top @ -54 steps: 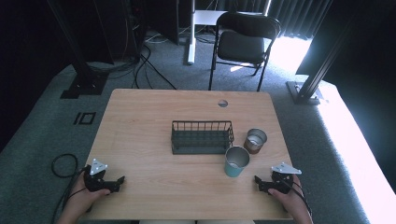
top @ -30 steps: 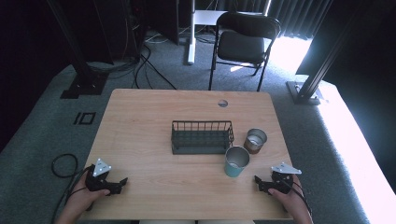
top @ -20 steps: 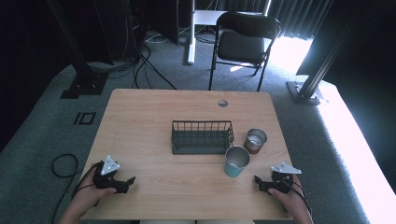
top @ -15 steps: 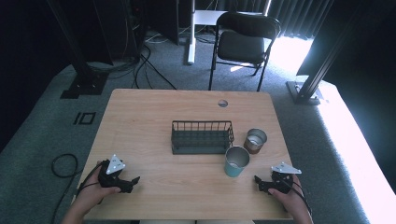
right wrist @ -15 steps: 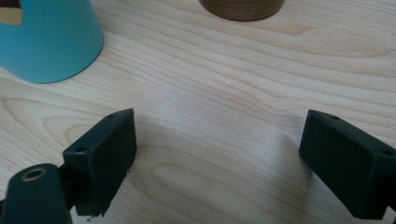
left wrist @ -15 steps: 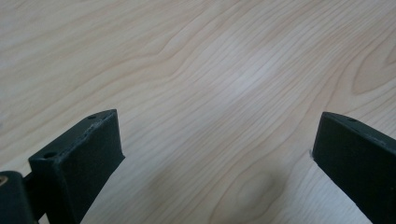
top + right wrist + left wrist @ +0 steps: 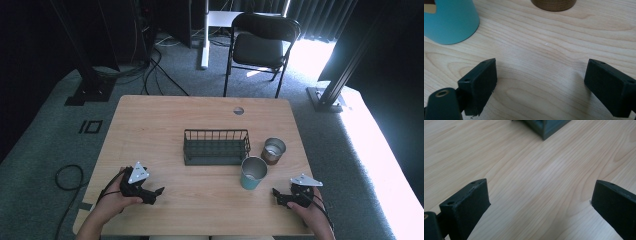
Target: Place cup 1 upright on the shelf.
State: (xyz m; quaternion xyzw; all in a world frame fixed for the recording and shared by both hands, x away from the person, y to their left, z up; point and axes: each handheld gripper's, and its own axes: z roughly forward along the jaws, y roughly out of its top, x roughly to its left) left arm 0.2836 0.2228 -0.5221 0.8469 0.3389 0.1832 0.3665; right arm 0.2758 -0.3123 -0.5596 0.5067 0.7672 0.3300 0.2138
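Resting on the table [image 7: 150, 120] left of and nearer the person than the rack [image 7: 216, 147], the left gripper [image 7: 156, 192] has its jaws spread on nothing. The teal cup [image 7: 253, 173] stands upright just right of the rack's near corner, the brown cup [image 7: 273, 150] just beyond it. The right gripper [image 7: 276, 193], right of the rack, is spread and empty too. Reaching in low, a jaw could clip the teal cup's wall and tip it against the rack or brown cup.
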